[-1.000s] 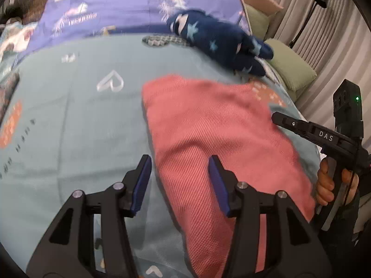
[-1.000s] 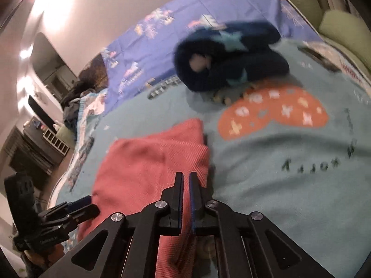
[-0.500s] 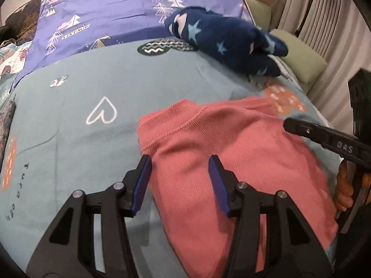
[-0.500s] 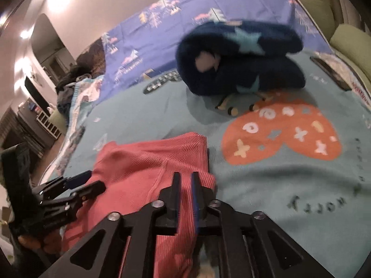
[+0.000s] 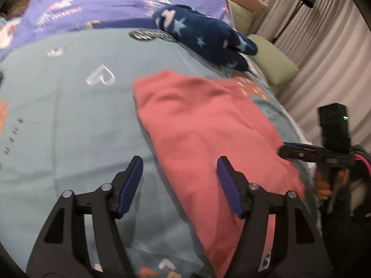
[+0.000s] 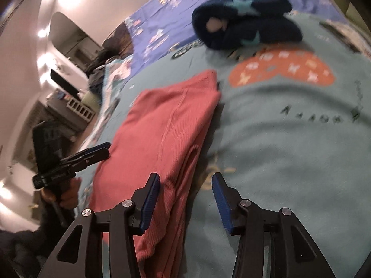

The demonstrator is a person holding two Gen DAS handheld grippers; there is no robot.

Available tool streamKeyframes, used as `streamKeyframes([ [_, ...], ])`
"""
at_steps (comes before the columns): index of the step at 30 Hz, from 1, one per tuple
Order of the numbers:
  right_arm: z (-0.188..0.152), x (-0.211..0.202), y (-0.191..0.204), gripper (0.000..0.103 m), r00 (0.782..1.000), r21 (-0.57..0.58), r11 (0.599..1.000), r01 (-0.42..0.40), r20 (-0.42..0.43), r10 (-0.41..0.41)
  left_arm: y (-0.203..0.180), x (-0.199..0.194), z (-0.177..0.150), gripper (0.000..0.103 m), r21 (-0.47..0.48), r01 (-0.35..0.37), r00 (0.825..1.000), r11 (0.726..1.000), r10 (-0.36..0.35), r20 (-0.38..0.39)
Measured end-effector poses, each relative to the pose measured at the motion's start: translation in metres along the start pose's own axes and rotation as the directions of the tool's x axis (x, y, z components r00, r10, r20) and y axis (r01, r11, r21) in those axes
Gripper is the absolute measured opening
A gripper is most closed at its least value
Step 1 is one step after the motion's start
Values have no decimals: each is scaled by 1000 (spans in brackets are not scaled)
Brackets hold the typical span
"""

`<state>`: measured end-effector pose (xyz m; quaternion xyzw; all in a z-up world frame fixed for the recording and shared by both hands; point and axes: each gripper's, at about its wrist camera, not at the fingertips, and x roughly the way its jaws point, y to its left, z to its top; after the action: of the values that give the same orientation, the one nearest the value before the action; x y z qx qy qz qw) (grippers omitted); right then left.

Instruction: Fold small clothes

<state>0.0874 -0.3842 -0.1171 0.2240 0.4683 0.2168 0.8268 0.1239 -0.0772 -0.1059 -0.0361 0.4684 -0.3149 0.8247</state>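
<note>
Your left hand-held gripper (image 5: 179, 177) is spread wide and grasps nothing; its right finger (image 5: 228, 186) hangs over the folded pink knit garment (image 5: 204, 125), its left finger over the teal blanket (image 5: 69, 120). Your right hand-held gripper (image 6: 185, 191) is likewise released, straddling the garment's near right edge with nothing between its pads. The garment lies flat on the blanket, between the two grippers. Beyond it, an orange heart print (image 6: 281, 69) shows on the blanket, then a rolled navy star-patterned fleece (image 5: 204, 36) sits near the purple tree-print bedspread (image 5: 97, 2).
</note>
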Motion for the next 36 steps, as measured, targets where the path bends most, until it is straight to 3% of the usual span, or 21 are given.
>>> streamKeyframes([
  [7, 13, 26, -1, 53, 992, -2, 992, -123, -33, 123, 9, 15, -1, 72, -24, 89, 996, 996, -89, 3],
  [18, 34, 48, 3, 53, 983, -30, 983, -181, -29, 180, 9, 31, 7, 78, 22, 141, 990, 990, -141, 15],
  [29, 41, 56, -3, 36, 985, -15, 984, -175, -6, 175, 18, 42, 20, 77, -13, 211, 977, 977, -211, 23],
  [30, 39, 55, -3, 35, 985, -16, 985, -173, -5, 173, 18, 43, 21, 76, -13, 214, 977, 977, -213, 24],
  [36, 34, 49, 5, 25, 992, -47, 991, -122, 22, 123, 19, 42, 22, 43, -27, 178, 983, 984, -177, 43],
])
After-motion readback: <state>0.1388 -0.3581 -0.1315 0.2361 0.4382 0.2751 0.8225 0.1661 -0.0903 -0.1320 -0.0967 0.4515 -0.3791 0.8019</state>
